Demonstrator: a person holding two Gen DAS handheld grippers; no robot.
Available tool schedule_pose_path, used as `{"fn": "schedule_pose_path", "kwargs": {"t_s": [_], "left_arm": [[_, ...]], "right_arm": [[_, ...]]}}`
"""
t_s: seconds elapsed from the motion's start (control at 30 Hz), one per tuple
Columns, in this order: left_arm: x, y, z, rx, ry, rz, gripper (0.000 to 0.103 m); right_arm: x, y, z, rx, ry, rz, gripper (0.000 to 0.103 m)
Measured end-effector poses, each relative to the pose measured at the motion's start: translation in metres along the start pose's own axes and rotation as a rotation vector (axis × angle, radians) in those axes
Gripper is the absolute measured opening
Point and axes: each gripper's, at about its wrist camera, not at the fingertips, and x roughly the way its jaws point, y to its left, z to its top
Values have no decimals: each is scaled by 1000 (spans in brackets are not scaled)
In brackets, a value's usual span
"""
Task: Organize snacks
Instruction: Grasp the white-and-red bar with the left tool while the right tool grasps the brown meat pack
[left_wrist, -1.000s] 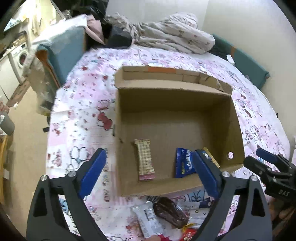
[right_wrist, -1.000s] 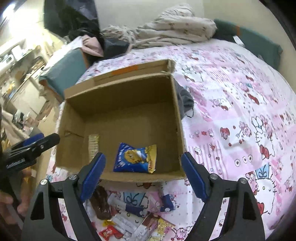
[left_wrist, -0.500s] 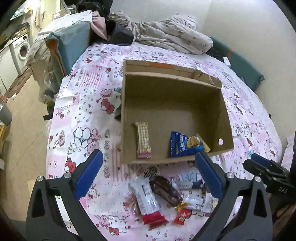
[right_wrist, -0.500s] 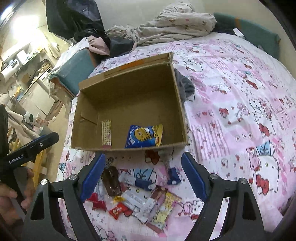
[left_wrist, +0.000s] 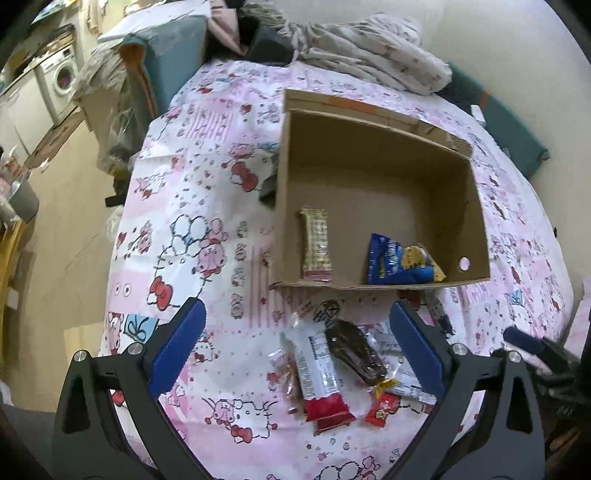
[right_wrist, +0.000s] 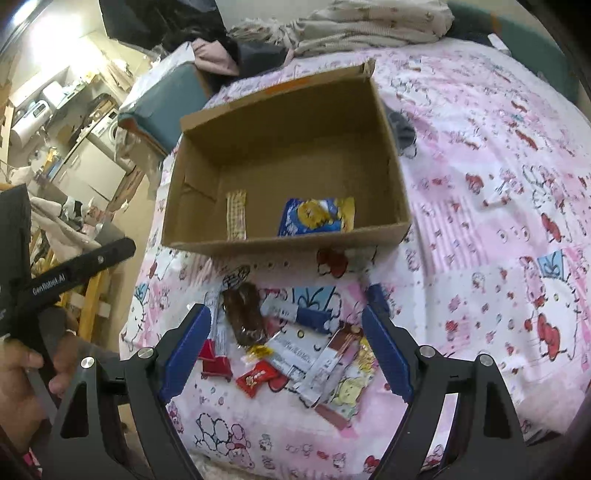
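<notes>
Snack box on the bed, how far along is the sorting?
Just begun. Done: the box holds two snacks, a beige bar and a blue bag. In hand: nothing; the left gripper and right gripper both hang open and empty above the pile on the bedspread. Left: the whole pile, including a brown pack and small red candy.

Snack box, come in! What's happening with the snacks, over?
Left gripper and right gripper: jaws open, empty, above the snack pile. Cardboard box holds two packets; the rest lie on the bedspread. Nothing in the way.
</notes>
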Motion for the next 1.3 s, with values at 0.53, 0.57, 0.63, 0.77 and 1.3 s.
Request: {"fn": "schedule_pose_path", "kwargs": {"t_s": [0.53, 0.57, 0.63, 0.77, 1.3], "left_arm": [[75, -5, -38, -46, 318, -25, 58], [80, -9, -40, -30, 331, -23, 57], [89, -16, -43, -3, 360, -30, 50], [108, -23, -50, 24, 414, -5, 50], [42, -8, -39, 49, 279, 32, 28]], "right_arm": [[37, -16, -2, 120, 113, -36, 87], [37, -18, -2, 125, 116, -39, 87], [38, -20, -2, 133, 122, -38, 86], [38, -21, -1, 137, 121, -39, 87], [51, -15, -2, 142, 165, -11, 87]]}}
